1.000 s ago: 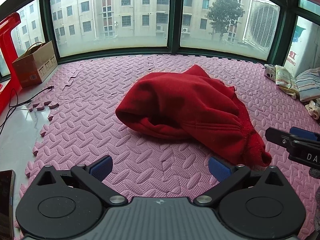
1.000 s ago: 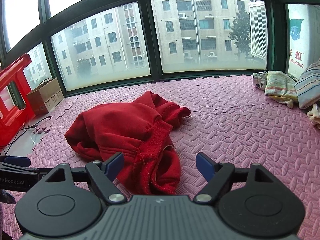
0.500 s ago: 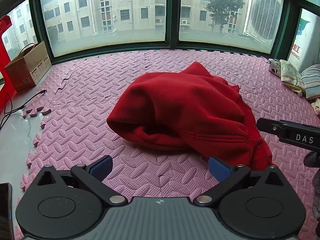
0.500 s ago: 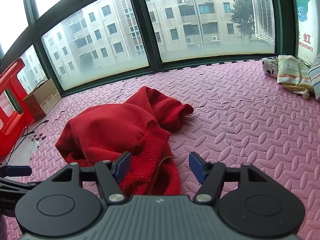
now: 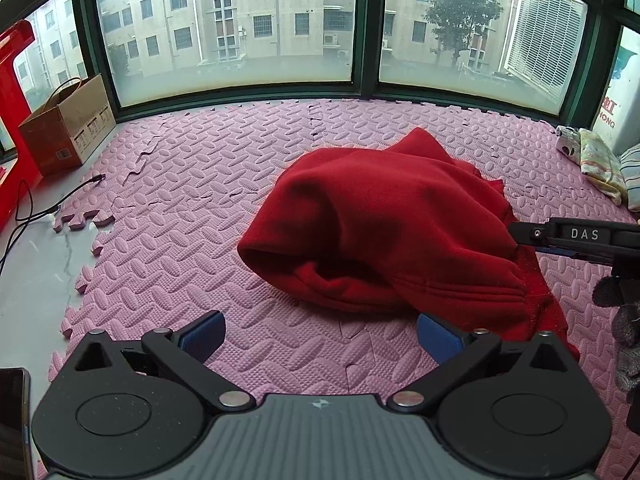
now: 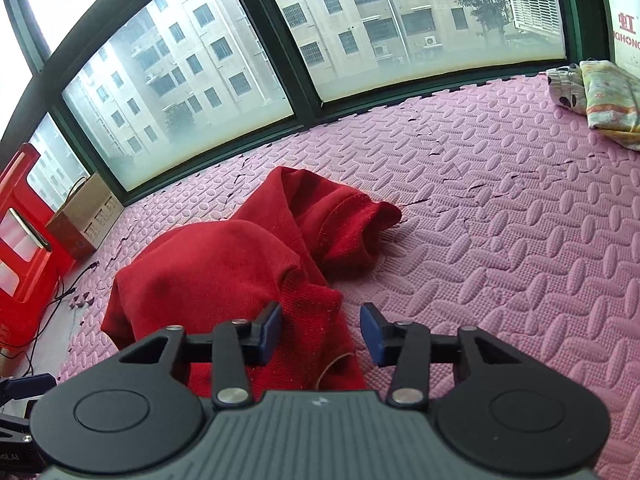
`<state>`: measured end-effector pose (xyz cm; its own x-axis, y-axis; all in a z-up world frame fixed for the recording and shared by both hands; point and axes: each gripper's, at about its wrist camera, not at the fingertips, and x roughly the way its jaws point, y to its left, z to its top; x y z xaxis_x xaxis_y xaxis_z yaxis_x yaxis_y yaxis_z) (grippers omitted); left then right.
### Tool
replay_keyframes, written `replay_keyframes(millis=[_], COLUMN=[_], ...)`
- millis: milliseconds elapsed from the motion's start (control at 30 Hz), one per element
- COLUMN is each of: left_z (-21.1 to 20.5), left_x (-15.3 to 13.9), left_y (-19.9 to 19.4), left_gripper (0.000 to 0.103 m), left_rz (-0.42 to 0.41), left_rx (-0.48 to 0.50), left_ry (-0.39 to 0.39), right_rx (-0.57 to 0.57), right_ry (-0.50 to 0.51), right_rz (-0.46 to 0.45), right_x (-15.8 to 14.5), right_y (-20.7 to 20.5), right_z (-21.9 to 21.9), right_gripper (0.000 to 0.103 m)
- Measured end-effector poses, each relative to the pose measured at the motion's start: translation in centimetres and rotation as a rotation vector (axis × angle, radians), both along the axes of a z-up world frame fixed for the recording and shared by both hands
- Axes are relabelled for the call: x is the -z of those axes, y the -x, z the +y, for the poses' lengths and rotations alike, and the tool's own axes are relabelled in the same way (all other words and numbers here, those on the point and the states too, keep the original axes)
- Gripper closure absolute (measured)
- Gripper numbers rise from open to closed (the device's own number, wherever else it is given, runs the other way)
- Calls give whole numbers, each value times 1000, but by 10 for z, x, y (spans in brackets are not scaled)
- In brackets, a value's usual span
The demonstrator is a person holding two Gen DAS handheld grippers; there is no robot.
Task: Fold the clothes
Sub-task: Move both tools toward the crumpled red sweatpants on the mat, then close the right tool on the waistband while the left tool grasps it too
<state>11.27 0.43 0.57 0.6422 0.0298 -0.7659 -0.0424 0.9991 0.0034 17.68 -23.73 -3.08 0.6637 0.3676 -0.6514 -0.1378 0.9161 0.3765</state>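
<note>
between the two pads of the right gripper (image 6: 320,330) lies the near ribbed edge of the red garment (image 5: 392,236); its jaws stand apart and hold nothing, but the cloth is already inside the gap. the left gripper (image 5: 320,334) has its jaws spread wide and also empty, and the garment begins just beyond its right pad, ahead and to the right of it. so the right gripper is the nearer one to the cloth, i judge, and a closing of its jaws would catch the hem.

the garment is a crumpled heap, not flat and not folded. its long axis runs from this near hem away toward the window (image 5: 240,20), with one sleeve or cuff (image 6: 360,220) sticking out on the far right side of the heap.

under the garment is a pink foam mat (image 5: 180,200) of joined tiles, soft and ridged. left of the garment stands a cardboard box (image 5: 68,124) beside a red frame (image 5: 16,92); right of the garment, well apart, lie other clothes (image 6: 600,96).
</note>
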Motion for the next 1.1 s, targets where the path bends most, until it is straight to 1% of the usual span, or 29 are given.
replay_keyframes(millis=[33, 100, 167, 200, 300, 400, 500, 600, 700, 800, 867, 933, 1000, 1067, 1100], left_z=[1, 4, 8, 10, 19, 28, 35, 42, 42, 37, 31, 26, 22, 21, 20], left_x=[0, -1, -3, -4, -10, -18, -24, -31, -39, -45, -48, -44, -35, -23, -16], left_y=[0, 0, 1, 1, 3, 6, 9, 13, 16, 19, 21, 20, 17, 13, 12], left_gripper=[0, 0, 0, 0, 0, 0, 0, 0, 0, 0, 0, 0, 0, 0, 0], left_rz=[0, -1, -9, -13, -28, -54, -65, -75, -87, -101, -107, -97, -69, -29, -12], left_rx=[-3, -9, -19, -25, -45, -70, -88, -93, -80, -40, -7, 13, 23, 23, 22], left_ry=[2, 6, 7, 8, 14, 24, 33, 86, 109, 125, 130, 121, 116, 116, 110], right_rx=[-6, -13, -26, -33, -54, -102, -139, -183, -285, -394, -464, -528, -607, -637, -651], right_ry=[-6, -11, 9, 20, 50, 71, 93, 80, 91, 108, 106, 113, 117, 140, 139], right_rz=[2, 2, -28, -44, -90, -145, -193, -215, -243, -266, -260, -251, -233, -244, -232], right_x=[1, 1, -6, -10, -22, -36, -44, -51, -58, -62, -60, -55, -50, -46, -46], right_y=[-2, -2, 6, 10, 22, 40, 55, 67, 86, 110, 125, 138, 152, 165, 169], right_z=[1, 4, 8, 10, 17, 27, 38, 45, 60, 82, 97, 109, 119, 123, 120], right_gripper=[65, 76, 79, 85, 97, 99, 100, 100, 100, 100, 100, 100, 103, 102, 102])
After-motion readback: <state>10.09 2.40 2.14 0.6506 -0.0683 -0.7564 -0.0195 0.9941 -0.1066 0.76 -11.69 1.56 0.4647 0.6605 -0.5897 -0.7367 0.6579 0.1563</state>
